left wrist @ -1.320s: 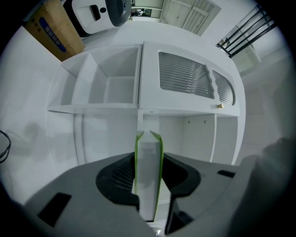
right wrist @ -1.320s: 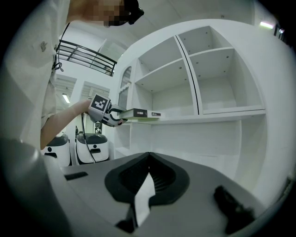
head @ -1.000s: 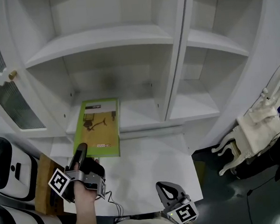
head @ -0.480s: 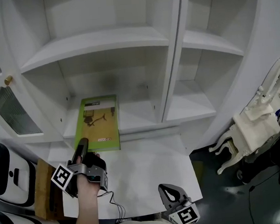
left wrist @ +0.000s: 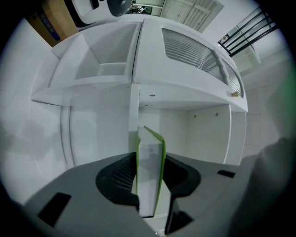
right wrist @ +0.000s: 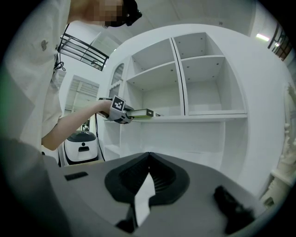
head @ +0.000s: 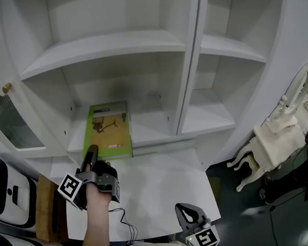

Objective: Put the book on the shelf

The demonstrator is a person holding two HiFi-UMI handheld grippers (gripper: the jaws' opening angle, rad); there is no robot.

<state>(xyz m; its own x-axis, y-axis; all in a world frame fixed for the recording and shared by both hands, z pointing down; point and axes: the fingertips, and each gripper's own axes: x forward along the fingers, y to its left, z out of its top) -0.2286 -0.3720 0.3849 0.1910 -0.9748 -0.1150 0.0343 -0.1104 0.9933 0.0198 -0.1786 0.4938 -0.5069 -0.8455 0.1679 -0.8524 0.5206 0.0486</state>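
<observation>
Down at the bottom of the head view the right gripper (head: 183,206) hangs back over the white ledge (head: 164,188), and its own view shows its jaws together with nothing between them, so it is idle in this. Just beyond, the left gripper (head: 90,151) is doing the work: its jaws are clamped on the near edge of the green book (head: 108,130), and that grip looks no different from a second ago. What has changed is the reach. The left hand has pushed forward, and the book has slid with it, deeper into the lower left compartment of the shelf (head: 149,128). A second ago a good strip of the cover overhung the front edge; now only the gripped end does. Judging by that, the placing is nearly done, with a last short push and a release left. The head view gives the cover face-up and shows how far in it lies, but it hides the pinch under the hand. The left gripper view supplies that: the book (left wrist: 150,176) is seen edge-on with the left gripper (left wrist: 149,185) closed against both its covers, the compartment's back wall straight ahead. The right gripper view adds the side profile. There the book (right wrist: 141,112) lies flat and level on the shelf board, its near end projecting into the left gripper (right wrist: 121,111).
</observation>
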